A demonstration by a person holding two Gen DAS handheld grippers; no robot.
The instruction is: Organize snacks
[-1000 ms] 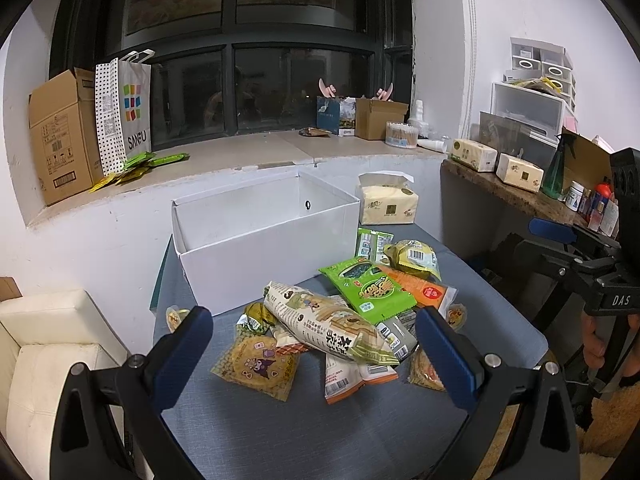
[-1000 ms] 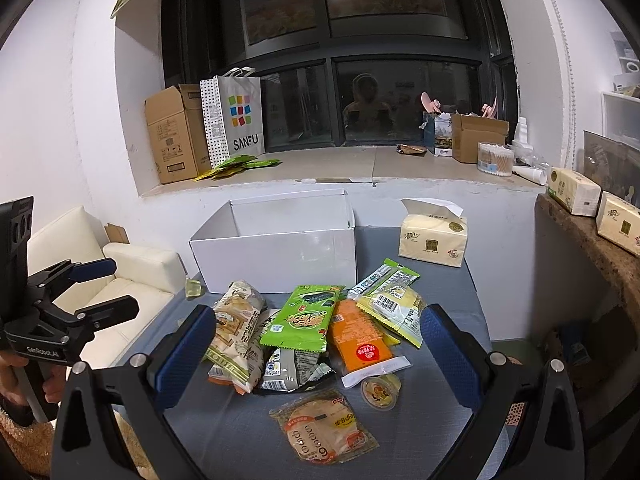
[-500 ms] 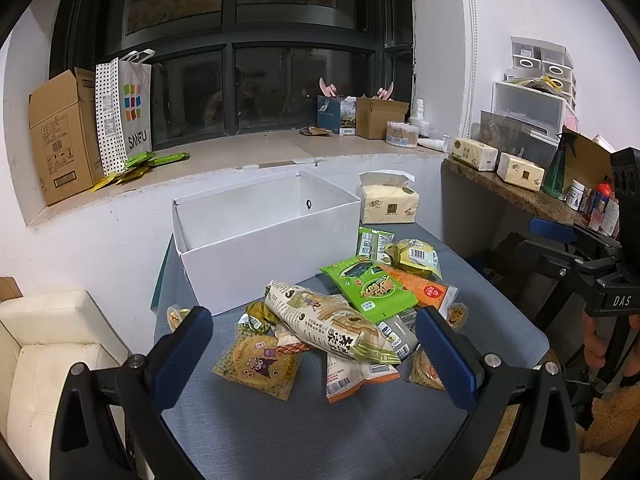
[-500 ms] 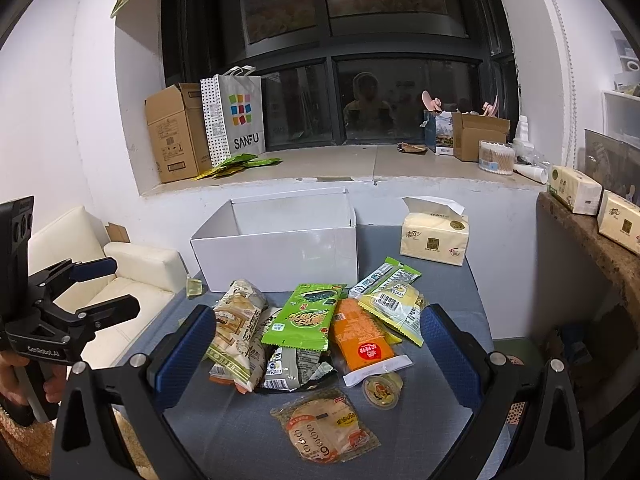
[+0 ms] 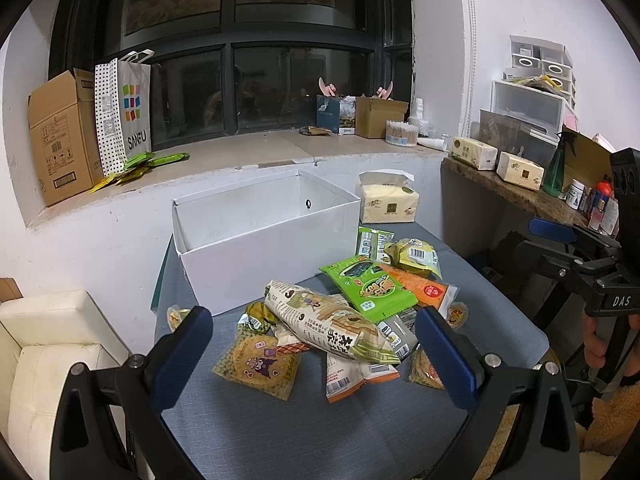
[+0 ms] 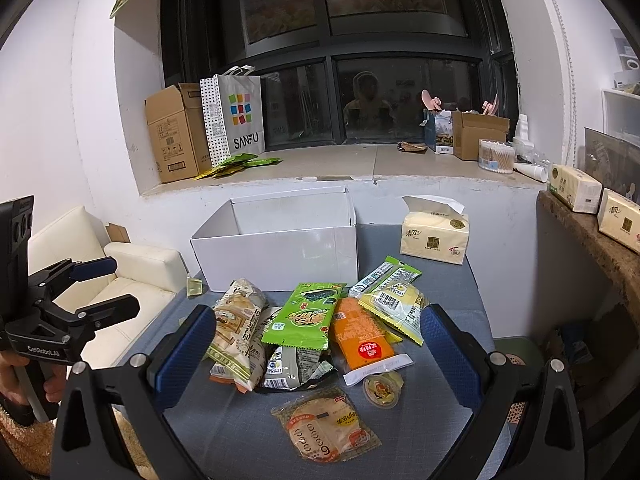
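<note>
A pile of snack packets lies on the blue-grey table: a long beige printed bag, a green packet, an orange packet, a yellow-green pouch, a round cracker pack and a small jelly cup. An open, empty white box stands behind the pile. My left gripper is open and empty, hovering in front of the pile. My right gripper is open and empty, over the near side of the pile.
A tissue pack sits right of the box. The window ledge holds a cardboard box and a SANFU bag. A cream sofa is at the left, a stone shelf at the right.
Both grippers have edged slightly toward the pile; nothing on the table has moved.
</note>
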